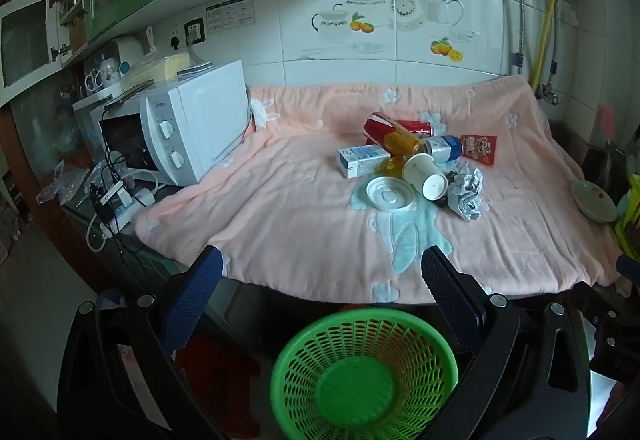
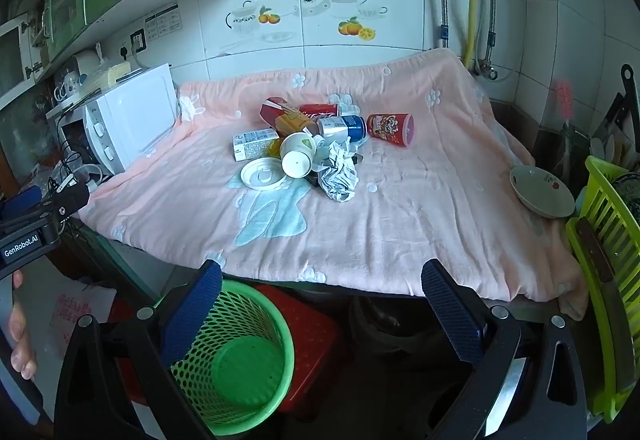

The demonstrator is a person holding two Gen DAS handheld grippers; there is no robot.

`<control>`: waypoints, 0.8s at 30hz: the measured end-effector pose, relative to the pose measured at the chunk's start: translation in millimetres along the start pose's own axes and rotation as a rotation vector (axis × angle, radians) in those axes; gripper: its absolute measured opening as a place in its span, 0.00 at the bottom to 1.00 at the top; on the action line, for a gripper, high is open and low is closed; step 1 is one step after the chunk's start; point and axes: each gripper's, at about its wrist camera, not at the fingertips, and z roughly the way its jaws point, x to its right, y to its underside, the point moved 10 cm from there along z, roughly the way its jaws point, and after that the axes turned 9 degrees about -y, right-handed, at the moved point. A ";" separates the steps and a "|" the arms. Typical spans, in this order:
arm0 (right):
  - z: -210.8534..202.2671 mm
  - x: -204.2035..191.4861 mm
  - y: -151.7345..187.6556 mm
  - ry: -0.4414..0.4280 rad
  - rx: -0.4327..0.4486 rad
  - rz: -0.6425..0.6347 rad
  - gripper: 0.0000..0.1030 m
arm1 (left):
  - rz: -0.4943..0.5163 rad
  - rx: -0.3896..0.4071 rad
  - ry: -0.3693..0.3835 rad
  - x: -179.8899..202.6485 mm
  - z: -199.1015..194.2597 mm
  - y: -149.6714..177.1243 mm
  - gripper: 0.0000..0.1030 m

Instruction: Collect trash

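Pink blanket hides the counter; dark packet under trash, perhaps.

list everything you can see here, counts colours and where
blanket: 1, pink, over the counter
trash pile: mid blanket
paper cup: 1, white, on its side
lid: 1, white, left of cup
carton: 1, white, behind lid
can: 1, red, back of pile
bottle: 1, blue and white, lying
crumpled paper: 1, white, right of cup
red cup: 1, right of pile
bowl: 1, white, blanket's right edge
microwave: 1, white, left
basket: 1, green, floor below counter
rack: 1, green, far right
left hand-held gripper: open
right hand-held gripper: open
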 end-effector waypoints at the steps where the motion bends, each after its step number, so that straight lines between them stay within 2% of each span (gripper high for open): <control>1: -0.3 -0.8 1.0 -0.002 0.000 -0.001 0.94 | 0.000 -0.001 0.002 1.0 0.5 1.0 0.95; 13: 0.0 -3.0 0.4 -0.004 0.002 0.000 0.94 | -0.005 -0.043 0.042 1.0 7.8 7.8 0.95; 24: -0.6 -6.5 -2.9 -0.007 0.007 -0.003 0.94 | 0.007 -0.037 0.044 5.1 8.8 5.6 0.95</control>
